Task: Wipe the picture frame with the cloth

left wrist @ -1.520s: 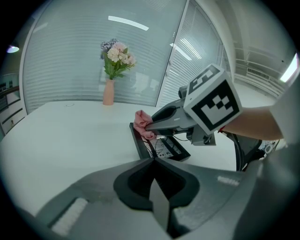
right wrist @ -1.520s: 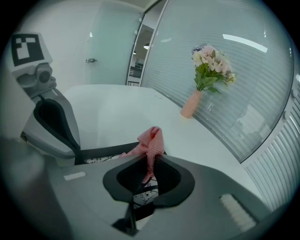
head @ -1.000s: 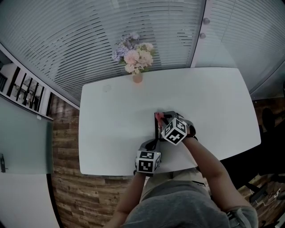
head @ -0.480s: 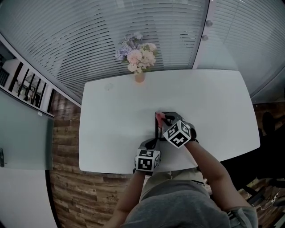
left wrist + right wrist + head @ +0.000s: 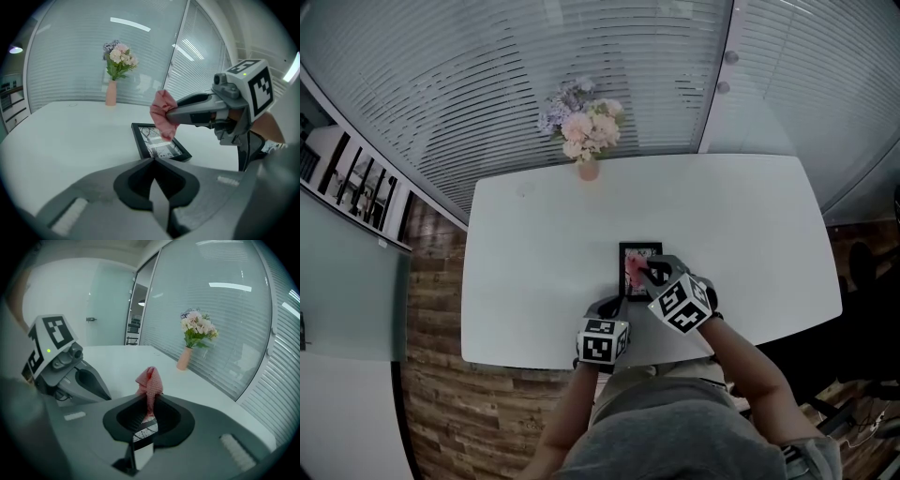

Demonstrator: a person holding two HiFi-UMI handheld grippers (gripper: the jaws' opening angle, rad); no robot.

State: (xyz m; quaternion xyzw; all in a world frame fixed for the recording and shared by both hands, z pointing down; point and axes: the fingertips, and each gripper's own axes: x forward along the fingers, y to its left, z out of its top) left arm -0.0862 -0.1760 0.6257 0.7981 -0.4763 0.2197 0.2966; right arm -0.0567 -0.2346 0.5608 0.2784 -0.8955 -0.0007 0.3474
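Note:
A black picture frame (image 5: 639, 253) lies flat, face up, on the white table (image 5: 534, 262); the left gripper view shows it as well (image 5: 159, 144). My right gripper (image 5: 647, 275) is shut on a pink cloth (image 5: 632, 272) and holds it just over the frame's glass. The right gripper view has the cloth (image 5: 149, 380) sticking up from between the jaws of the right gripper (image 5: 149, 398). My left gripper (image 5: 612, 305) sits at the frame's near edge. In its own view, the left gripper (image 5: 152, 160) is shut, with nothing showing between the jaws.
A pink vase of flowers (image 5: 586, 136) stands at the table's far edge, seen too in the left gripper view (image 5: 115, 70). Window blinds (image 5: 534, 66) run behind the table. The near table edge lies just under my forearms.
The frame stood on edge by the left gripper; now it lies flat on the table. The right gripper with the cloth has come down over it.

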